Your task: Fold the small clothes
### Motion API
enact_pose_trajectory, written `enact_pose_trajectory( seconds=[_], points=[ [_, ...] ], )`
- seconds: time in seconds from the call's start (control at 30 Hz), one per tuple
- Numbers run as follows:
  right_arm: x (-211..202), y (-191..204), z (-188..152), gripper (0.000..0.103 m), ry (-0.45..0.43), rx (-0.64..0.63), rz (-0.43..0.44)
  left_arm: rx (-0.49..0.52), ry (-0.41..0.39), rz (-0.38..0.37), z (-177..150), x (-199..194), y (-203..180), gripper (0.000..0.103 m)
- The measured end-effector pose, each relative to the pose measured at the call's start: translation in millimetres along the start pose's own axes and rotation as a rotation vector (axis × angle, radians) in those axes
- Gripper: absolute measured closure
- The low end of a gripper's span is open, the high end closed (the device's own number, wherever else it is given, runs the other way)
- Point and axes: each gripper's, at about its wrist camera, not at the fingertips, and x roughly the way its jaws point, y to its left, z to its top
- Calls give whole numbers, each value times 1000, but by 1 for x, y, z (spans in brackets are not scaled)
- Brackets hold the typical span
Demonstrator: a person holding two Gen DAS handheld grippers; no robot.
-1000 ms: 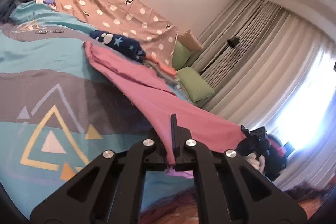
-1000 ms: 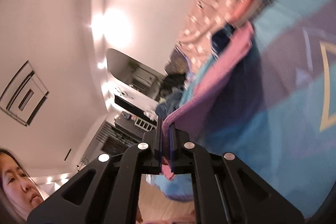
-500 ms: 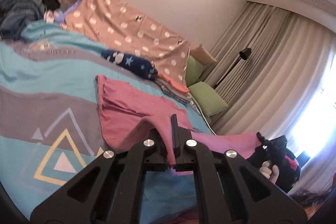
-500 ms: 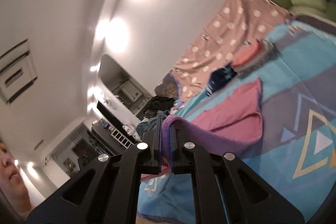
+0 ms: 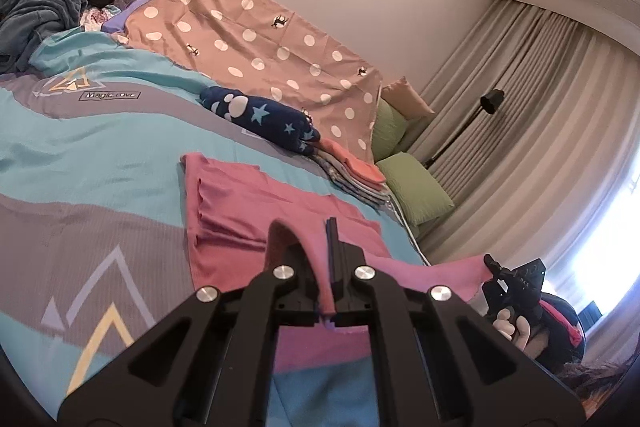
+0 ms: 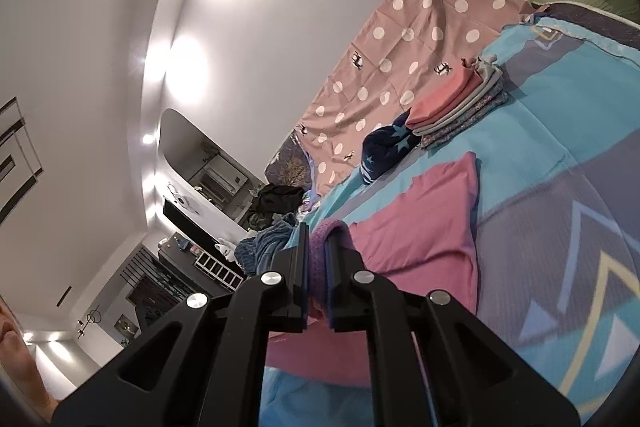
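A pink garment (image 5: 248, 199) lies partly flat on the teal and grey bed cover (image 5: 80, 155), its near edge lifted off the bed. My left gripper (image 5: 326, 239) is shut on that edge, with pink cloth draped over its left finger. In the left wrist view the edge stretches right to my right gripper (image 5: 516, 279), held by a hand. In the right wrist view the right gripper (image 6: 316, 239) has the garment's (image 6: 424, 227) purple hem between its fingers. Its jaws are opening slightly, and the hem still sits pinched between the pads.
A navy star-print garment (image 5: 264, 115) and a stack of folded clothes (image 5: 352, 167) lie beyond the pink one, against a polka-dot sheet (image 5: 248, 39). Green pillows (image 5: 416, 187) sit at the bed's right end. A heap of dark clothes (image 5: 40, 11) is far left, and a floor lamp (image 5: 490, 101) stands by the curtains.
Both grippers carried the held edge forward over the bed. The garment, which hung stretched in the air, has settled mostly flat on the cover. The right wrist view has rolled round.
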Motion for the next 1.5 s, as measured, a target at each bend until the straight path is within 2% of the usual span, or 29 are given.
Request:
enact_pose_trajectory(
  seconds=[0.3, 0.47, 0.6, 0.63, 0.7, 0.73, 0.8, 0.87, 0.9, 0.93, 0.97, 1.07, 1.1, 1.17, 1.3, 1.37, 1.4, 1.43, 1.47, 1.5],
  points=[
    [71, -35, 43, 95, 48, 20, -74, 18, 34, 48, 45, 67, 23, 101],
    [119, -57, 67, 95, 91, 35, -150, -24, 89, 91, 70, 121, 56, 101],
    [162, -74, 88, 94, 124, 2, -264, -52, 121, 96, 90, 160, 84, 100],
    [176, -82, 92, 93, 133, -7, -315, -59, 129, 112, 94, 172, 93, 99],
    [195, -98, 92, 76, 140, -27, -418, -73, 156, 188, 97, 201, 117, 99],
    [204, -107, 90, 75, 152, -36, -462, -86, 174, 216, 97, 213, 127, 98],
    [211, -118, 84, 75, 178, -37, -477, -129, 211, 250, 94, 231, 146, 96],
    [212, -124, 78, 73, 213, -67, -477, -121, 193, 241, 92, 229, 151, 90],
    [211, -125, 75, 70, 235, -103, -502, -112, 176, 242, 92, 225, 151, 78],
    [211, -126, 74, 69, 247, -124, -518, -96, 145, 258, 94, 218, 151, 62],
    [211, -127, 73, 69, 259, -141, -525, -86, 124, 273, 95, 212, 151, 57],
    [217, -128, 73, 67, 286, -162, -519, -46, 83, 285, 102, 196, 147, 53],
    [221, -127, 74, 66, 297, -167, -517, -37, 87, 278, 104, 194, 146, 49],
    [232, -122, 79, 62, 329, -184, -505, -9, 132, 267, 104, 200, 144, 45],
    [259, -123, 93, 57, 398, -227, -529, 15, 251, 273, 100, 231, 152, 43],
    [274, -134, 98, 56, 448, -193, -530, -2, 283, 264, 100, 247, 160, 44],
    [279, -137, 99, 56, 461, -179, -527, -8, 291, 256, 101, 254, 163, 49],
    [285, -141, 98, 57, 477, -166, -526, -6, 296, 248, 101, 259, 164, 82],
    [288, -142, 97, 85, 480, -167, -524, 3, 305, 214, 104, 266, 164, 102],
    [289, -139, 96, 101, 475, -169, -522, 5, 299, 205, 105, 268, 162, 101]
  ],
)
